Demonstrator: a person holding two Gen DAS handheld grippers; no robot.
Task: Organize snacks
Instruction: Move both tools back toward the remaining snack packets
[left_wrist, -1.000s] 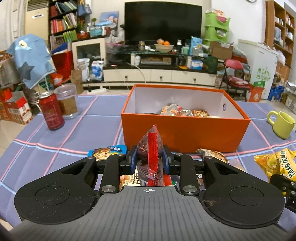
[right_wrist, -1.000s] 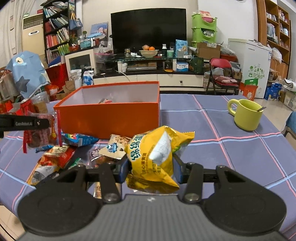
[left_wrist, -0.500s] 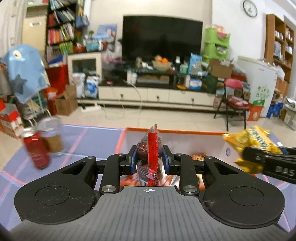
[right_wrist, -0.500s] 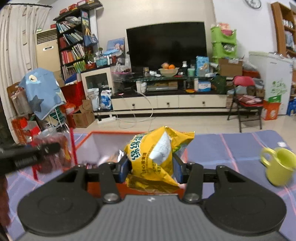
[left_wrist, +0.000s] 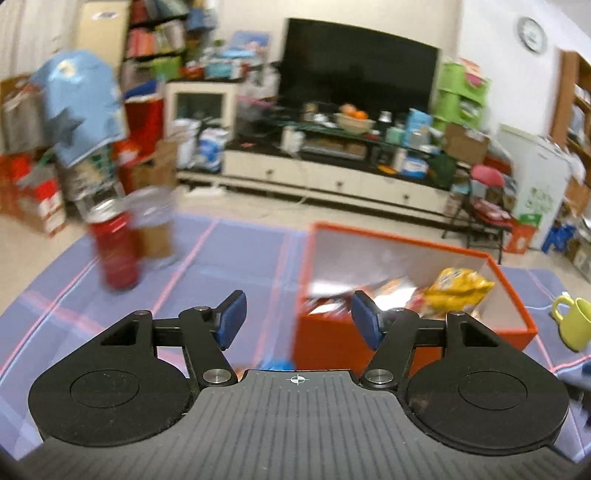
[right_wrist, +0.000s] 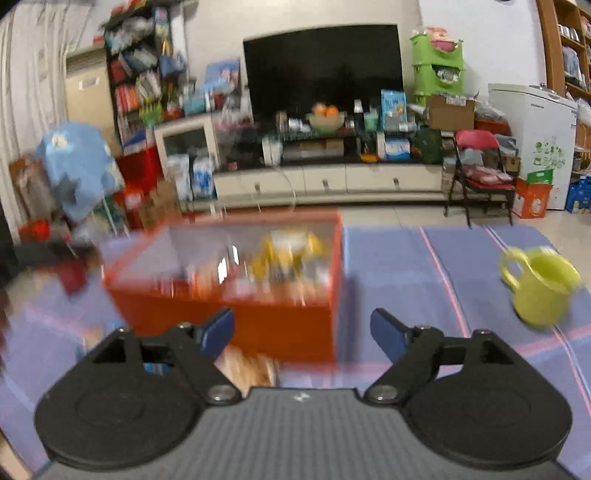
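Both claws have just been opening, and nothing sits between their pads: the left claw (left_wrist: 297, 319) and right claw (right_wrist: 302, 334) stand spread. The yellow snack bag (left_wrist: 456, 288) lies inside the orange box (left_wrist: 511, 291) at right of centre, on the bench (left_wrist: 229, 258).

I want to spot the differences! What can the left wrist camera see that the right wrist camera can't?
Only the left wrist view shows the red can and the wall clock. Only the right wrist view shows the curtain at the left edge. Both show the orange box with the yellow snack bag inside, the green mug and the TV.
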